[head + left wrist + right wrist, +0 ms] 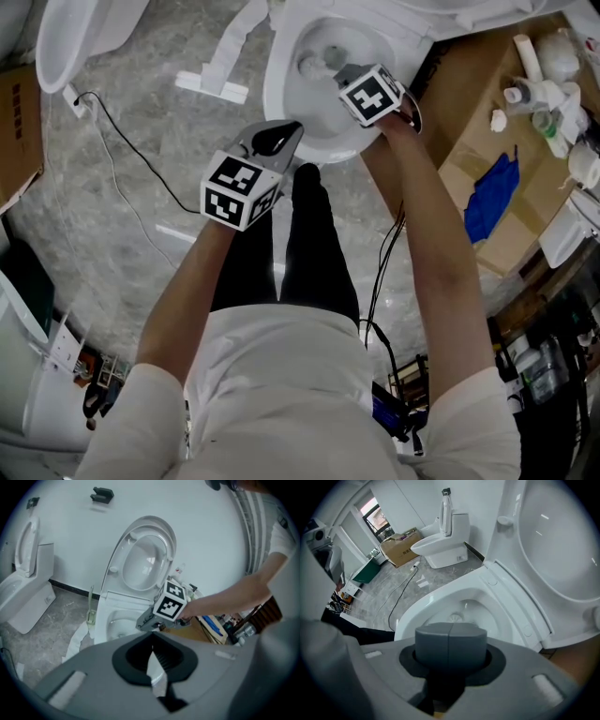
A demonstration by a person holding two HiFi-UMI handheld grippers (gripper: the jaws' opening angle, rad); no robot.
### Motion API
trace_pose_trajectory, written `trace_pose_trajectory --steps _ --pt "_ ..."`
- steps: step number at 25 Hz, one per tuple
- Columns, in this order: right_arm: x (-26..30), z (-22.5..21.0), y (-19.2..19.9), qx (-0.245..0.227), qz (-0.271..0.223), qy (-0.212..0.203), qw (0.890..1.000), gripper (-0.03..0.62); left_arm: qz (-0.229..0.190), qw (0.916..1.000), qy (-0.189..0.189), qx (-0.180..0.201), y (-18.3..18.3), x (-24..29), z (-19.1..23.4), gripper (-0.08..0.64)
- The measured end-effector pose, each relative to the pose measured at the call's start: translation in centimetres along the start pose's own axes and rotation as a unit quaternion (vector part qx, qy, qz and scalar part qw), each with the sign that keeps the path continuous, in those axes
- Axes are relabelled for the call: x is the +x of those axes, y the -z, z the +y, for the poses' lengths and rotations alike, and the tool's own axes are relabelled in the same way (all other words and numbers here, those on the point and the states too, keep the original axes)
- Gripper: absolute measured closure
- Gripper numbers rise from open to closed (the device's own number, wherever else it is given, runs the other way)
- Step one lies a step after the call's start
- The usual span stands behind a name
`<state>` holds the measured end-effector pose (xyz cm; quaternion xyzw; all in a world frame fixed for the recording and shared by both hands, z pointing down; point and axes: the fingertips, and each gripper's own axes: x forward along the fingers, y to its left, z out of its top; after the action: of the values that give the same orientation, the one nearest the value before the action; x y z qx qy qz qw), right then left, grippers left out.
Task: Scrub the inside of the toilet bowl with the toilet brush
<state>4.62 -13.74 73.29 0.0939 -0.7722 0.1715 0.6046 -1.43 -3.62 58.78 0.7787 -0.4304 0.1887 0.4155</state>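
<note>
The white toilet bowl (281,89) stands open at the top of the head view, with its seat and lid (145,559) raised against the wall. My right gripper (345,71) hangs over the bowl's right side, pointing at the drain (453,617). Its jaws are shut, the two grey halves meeting along a seam (450,641), and nothing shows between them. My left gripper (284,133) hovers just in front of the bowl's near rim (101,620). A narrow gap shows between its jaws (153,663), which hold nothing. No toilet brush shows in any view.
A second toilet (75,37) stands to the left, and a black cable (122,159) runs across the marble floor. White strips (211,86) lie beside the bowl. To the right, cardboard (469,103) carries bottles and a blue cloth (492,197). The person's black-clad legs (319,244) stand before the bowl.
</note>
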Motion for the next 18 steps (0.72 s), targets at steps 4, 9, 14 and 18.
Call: trace_pose_trajectory --steps 4,9,14,18 --pt "0.5 1.7 2.0 -0.026 0.02 -0.021 0.999 0.448 -0.001 1.0 0.003 0.003 -0.1 0.2 -0.2 0.566" --pt "0.7 1.8 4.9 -0.032 0.052 -0.022 0.998 0.448 -0.001 1.0 0.004 0.005 -0.1 0.2 -0.4 0.566" --pt "-0.1 0.0 6.7 -0.048 0.075 -0.007 0.996 0.448 -0.001 1.0 0.003 0.004 0.3 0.1 -0.4 0.566" --pt "-1.3 -3.0 7.3 -0.046 0.083 0.013 0.995 0.448 -0.002 1.0 0.002 0.002 0.4 0.0 -0.4 0.566"
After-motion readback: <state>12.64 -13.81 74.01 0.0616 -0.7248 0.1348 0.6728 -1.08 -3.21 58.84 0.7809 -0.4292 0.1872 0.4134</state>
